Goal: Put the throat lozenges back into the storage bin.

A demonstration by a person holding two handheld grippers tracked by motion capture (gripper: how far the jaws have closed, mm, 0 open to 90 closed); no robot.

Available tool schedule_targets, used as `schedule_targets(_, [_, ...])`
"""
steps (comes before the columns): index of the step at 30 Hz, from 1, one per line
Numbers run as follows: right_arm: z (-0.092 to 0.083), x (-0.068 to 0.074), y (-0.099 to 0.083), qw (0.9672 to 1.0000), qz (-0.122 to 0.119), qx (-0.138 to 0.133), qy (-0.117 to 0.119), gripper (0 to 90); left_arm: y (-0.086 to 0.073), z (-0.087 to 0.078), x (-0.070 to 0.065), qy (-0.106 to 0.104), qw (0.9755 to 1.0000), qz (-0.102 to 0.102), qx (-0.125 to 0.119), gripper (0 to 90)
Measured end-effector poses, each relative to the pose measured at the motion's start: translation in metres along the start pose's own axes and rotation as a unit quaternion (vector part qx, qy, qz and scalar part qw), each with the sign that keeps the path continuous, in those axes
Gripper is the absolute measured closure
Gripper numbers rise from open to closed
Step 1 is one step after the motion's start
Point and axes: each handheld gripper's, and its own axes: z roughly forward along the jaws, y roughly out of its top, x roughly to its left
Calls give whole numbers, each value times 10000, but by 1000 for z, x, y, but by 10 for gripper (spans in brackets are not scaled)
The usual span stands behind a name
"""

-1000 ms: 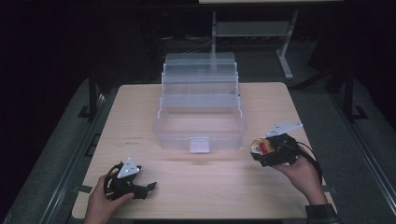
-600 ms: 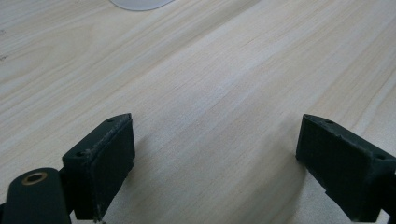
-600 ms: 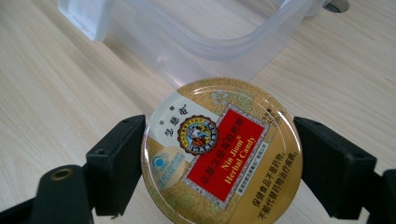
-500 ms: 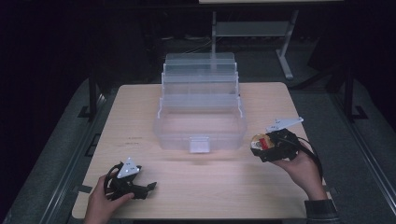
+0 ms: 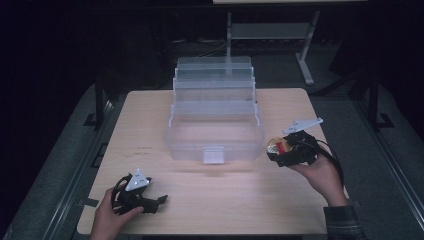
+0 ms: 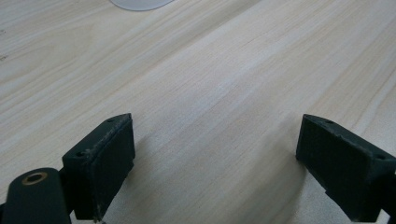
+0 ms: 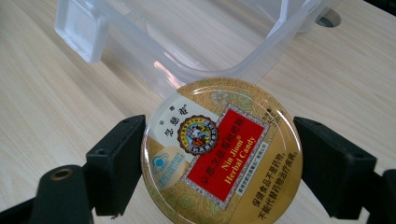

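The right tool [image 5: 278, 150] is clamped on one round candy tin [image 7: 222, 151], its two black jaws pressing the tin's rim from opposite sides, gold lid with a red label facing the camera that rides on it. In the high view the tin [image 5: 276, 145] sits at the tool's front end, held above the table [image 5: 225, 200], just beside the right front corner of the clear plastic box [image 5: 215, 135]. In the right gripper view that corner of the box [image 7: 187, 56] lies directly behind the tin, with the front latch tab off to the upper left.

The box stands open with its stepped trays folded back; I can see nothing inside its bottom compartment, and the trays are too hazy to judge.

The left tool [image 5: 150, 202] rests low at the table's near left edge, well apart from the box, its jaws spread wide over bare wood [image 6: 210, 116]

One tin, one box, two tools
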Motion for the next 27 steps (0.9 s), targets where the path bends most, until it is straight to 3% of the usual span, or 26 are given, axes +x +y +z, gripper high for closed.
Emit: schedule_targets(27, [16,-5,39,9999,-20,-53,123,198,0,0,0,1,10000,24,13,108])
